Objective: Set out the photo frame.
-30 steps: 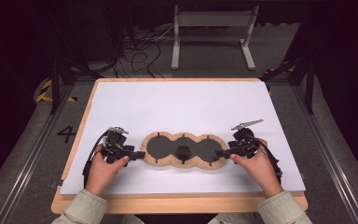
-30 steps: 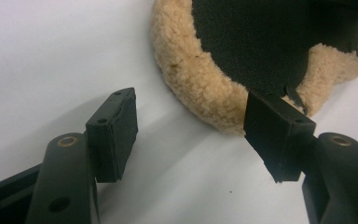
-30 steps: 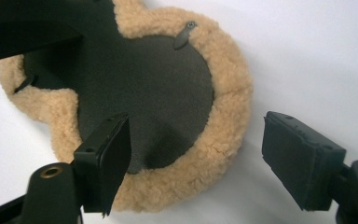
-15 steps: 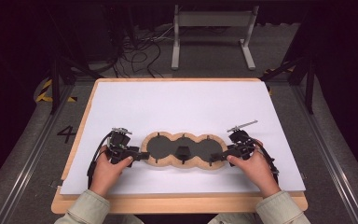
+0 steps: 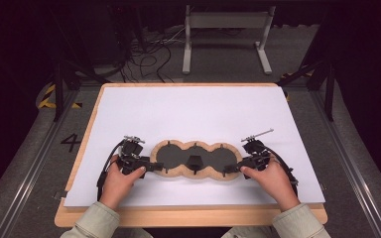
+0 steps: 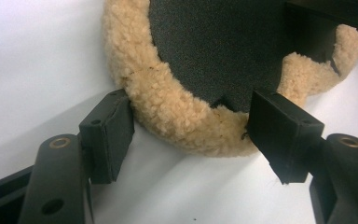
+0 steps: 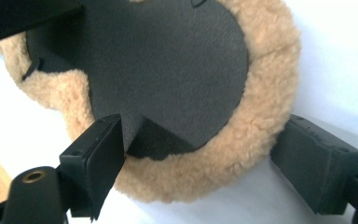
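White sheet bears a fleece-rimmed three-lobed pad; left gripper and right gripper, jaws apart, straddle its ends. Uneven closing could skew it.

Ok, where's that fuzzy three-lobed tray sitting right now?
In the high view the fleece-rimmed tray lies on the white sheet near the table's front edge, between the left gripper and right gripper.

A fleece-rimmed pad lies on the table between both tongs.
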{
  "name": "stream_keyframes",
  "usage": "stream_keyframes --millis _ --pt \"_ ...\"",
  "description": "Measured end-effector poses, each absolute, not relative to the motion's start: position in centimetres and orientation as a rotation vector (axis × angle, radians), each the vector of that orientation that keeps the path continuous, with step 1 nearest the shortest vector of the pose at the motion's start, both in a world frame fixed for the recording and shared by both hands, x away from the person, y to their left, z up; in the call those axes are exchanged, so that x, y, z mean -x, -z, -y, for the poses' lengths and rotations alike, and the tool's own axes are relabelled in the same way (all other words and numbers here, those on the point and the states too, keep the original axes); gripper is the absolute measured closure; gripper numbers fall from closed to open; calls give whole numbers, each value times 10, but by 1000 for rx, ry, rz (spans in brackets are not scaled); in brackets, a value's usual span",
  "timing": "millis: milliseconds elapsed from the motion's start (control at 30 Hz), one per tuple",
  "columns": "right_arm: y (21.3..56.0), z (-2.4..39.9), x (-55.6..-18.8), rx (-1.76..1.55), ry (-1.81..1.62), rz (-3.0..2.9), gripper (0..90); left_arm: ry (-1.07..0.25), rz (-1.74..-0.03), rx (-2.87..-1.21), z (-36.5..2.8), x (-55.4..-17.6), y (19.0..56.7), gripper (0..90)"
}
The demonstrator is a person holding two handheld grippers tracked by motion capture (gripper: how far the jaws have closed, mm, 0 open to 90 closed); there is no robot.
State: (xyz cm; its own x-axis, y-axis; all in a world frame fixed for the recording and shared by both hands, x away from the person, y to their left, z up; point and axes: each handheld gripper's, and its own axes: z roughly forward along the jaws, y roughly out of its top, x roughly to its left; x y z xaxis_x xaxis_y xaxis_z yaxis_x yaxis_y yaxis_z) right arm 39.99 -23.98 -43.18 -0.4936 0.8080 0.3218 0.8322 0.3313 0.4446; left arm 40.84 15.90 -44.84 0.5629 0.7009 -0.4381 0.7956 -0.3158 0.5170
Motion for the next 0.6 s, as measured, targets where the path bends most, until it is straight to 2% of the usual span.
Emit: stream_keyframes --millis 133,300,600 --pt "432 237 -399 1565 876 2538 160 174 -1204 -2087 -157 -409 448 313" --pt "433 236 -396 1560 886 2557 156 156 -1212 -2144 -147 -408 446 219" --pt "434 235 -394 1593 903 2546 160 137 -1230 -2141 -146 -407 445 232"
